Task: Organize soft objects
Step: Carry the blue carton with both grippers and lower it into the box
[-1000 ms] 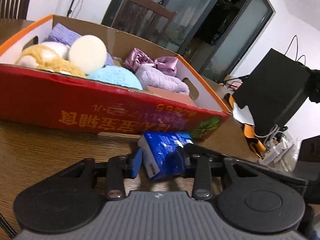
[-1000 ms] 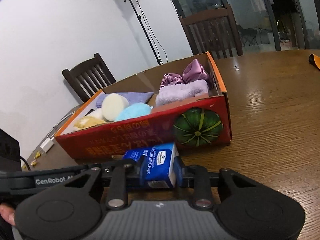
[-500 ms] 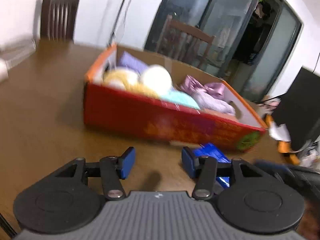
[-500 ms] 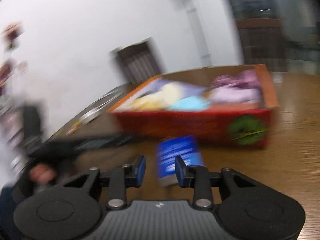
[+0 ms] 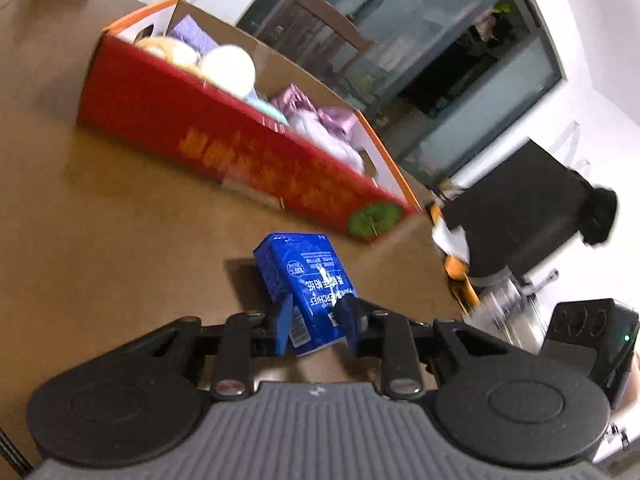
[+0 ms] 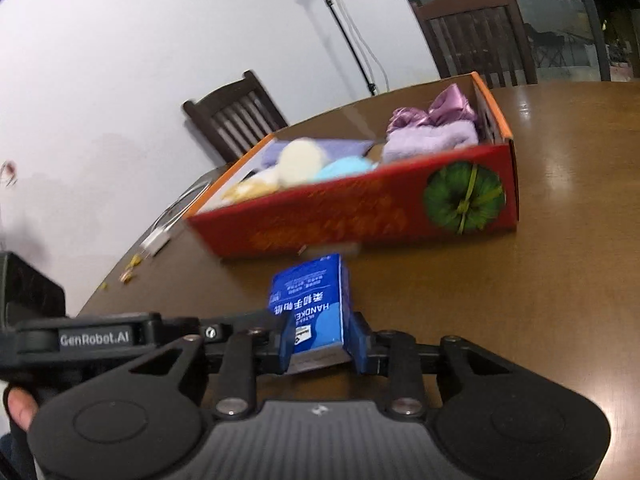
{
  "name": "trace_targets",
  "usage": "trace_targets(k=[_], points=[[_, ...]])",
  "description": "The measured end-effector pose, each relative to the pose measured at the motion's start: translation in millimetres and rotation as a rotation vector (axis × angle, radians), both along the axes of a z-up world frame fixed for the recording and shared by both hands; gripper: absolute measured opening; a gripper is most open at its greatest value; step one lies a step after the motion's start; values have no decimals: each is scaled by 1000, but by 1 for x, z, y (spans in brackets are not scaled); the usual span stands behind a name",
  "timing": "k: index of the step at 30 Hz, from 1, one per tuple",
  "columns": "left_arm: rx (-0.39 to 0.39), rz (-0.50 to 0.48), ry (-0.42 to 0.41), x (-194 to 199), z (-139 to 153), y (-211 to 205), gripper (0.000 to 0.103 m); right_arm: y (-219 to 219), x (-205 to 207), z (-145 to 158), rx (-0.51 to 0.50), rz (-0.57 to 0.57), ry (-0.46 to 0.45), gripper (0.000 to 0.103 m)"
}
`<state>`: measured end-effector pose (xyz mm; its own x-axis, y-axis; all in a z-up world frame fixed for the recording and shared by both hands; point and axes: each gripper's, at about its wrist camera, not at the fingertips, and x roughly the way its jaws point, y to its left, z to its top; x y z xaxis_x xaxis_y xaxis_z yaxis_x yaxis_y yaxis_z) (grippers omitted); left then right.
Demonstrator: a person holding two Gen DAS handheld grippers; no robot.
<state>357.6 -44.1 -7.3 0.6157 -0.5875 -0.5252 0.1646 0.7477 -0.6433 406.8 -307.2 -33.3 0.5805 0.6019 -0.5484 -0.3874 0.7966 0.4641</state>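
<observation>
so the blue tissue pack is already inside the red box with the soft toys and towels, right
Not quite. The blue tissue pack is outside the red box, in front of it over the table, between the right gripper fingers, as the right wrist view shows. The soft toys and towels are inside.

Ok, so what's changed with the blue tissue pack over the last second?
Half a second ago both sets of jaws stood open and the left gripper had swung off the tissue pack. Now it and the right gripper are shut on the pack again. The red box and its contents are unchanged.
</observation>
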Motion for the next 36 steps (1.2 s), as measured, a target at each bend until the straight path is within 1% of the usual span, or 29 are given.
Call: trace_targets(k=[1, 3, 6, 7, 8, 9, 12, 14, 16, 19, 21, 23, 25, 26, 29, 31, 32, 34, 36], points=[[-4, -24, 20, -14, 0, 3, 27, -1, -15, 1, 9, 1, -2, 30], [11, -53, 7, -36, 2, 9, 28, -2, -45, 4, 26, 0, 2, 30], [70, -41, -35, -54, 6, 13, 37, 0, -73, 8, 22, 15, -7, 30], [89, -18, -46, -54, 7, 15, 37, 2, -76, 10, 11, 22, -15, 30], [99, 4, -45, -51, 7, 16, 37, 1, -77, 12, 5, 18, -24, 30], [92, 11, -44, -50, 7, 17, 37, 1, -75, 13, 7, 4, -26, 30], [77, 2, -36, -44, 5, 15, 37, 1, -65, 13, 19, -7, -25, 30], [77, 1, -10, -41, 0, 13, 33, 6, -59, 7, 6, -3, -9, 30], [62, 7, 8, -40, -5, 16, 25, 10, -57, 2, 1, -4, 0, 26], [49, 2, 15, -38, -5, 19, 23, 9, -57, -3, 32, -21, 3, 19], [60, -8, -2, -35, 1, 17, 22, 8, -58, 0, 45, -36, 6, 17], [69, -18, -55, -27, 16, 14, 22, 7, -57, 12, 51, -56, -23, 17], [67, -29, -120, -8, 37, 14, 22, 8, -51, 31, 47, -71, -84, 17], [65, -32, -149, 10, 51, 14, 22, 8, -44, 43, 43, -79, -115, 17], [70, -31, -205, 66, 87, 16, 22, 9, 0, 79, 39, -92, -185, 17], [90, -33, -212, 116, 103, 15, 22, 13, 45, 98, 35, -105, -201, 17], [106, -36, -213, 137, 107, 14, 22, 14, 68, 105, 28, -115, -197, 17], [121, -18, -176, 182, 108, 12, 22, 21, 117, 114, -7, -130, -183, 17], [155, 1, -140, 222, 101, 9, 22, 30, 164, 111, -48, -145, -147, 17]])
